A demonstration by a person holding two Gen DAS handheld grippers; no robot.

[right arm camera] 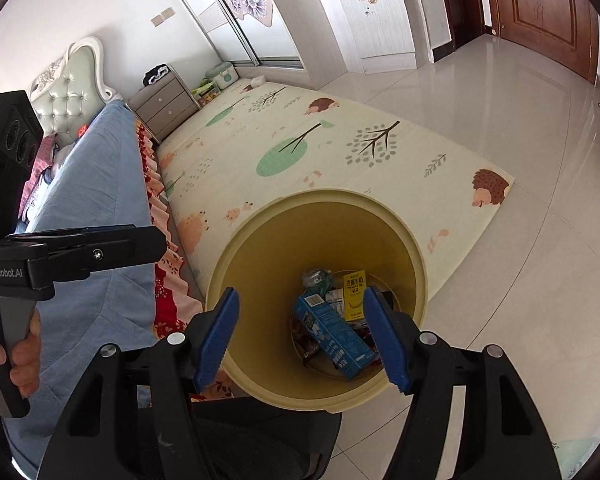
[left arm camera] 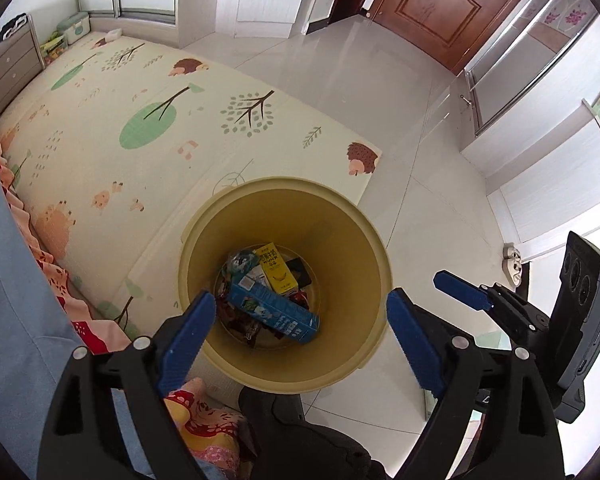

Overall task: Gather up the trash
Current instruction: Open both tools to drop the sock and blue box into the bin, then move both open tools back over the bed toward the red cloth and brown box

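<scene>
The left gripper (left arm camera: 300, 328) hangs over the mouth of a yellow trash bin (left arm camera: 352, 216), its blue fingers (left arm camera: 188, 332) spread wide apart with nothing between them. The right gripper (right arm camera: 304, 332) hovers over the same bin (right arm camera: 380, 220), its jaws likewise wide open and empty; in the left wrist view it shows at the right edge (left arm camera: 466, 292), beside the bin's rim.

The bin stands on the tiled floor (left arm camera: 412, 92), its far side overlapping the near edge of a cream play mat (left arm camera: 112, 128) printed with trees and hedgehogs. At the bottom of the bin lies the collected trash: a blue carton (left arm camera: 276, 312) rests slanted on top of the pile, and a yellow banana-milk carton (left arm camera: 277, 269) lies just behind it, touching its far end. Crumpled wrappers (left arm camera: 240, 260) sit beneath and around both, too jumbled to tell apart. In the right wrist view the blue carton (right arm camera: 332, 334) and yellow carton (right arm camera: 354, 294) lie near the right finger.

A bed with a blue sheet (right arm camera: 96, 184) runs along the mat's left edge, with a grey drawer unit (right arm camera: 166, 104) at its head. A brown wooden door (left arm camera: 432, 4) stands at the far end of the floor.
</scene>
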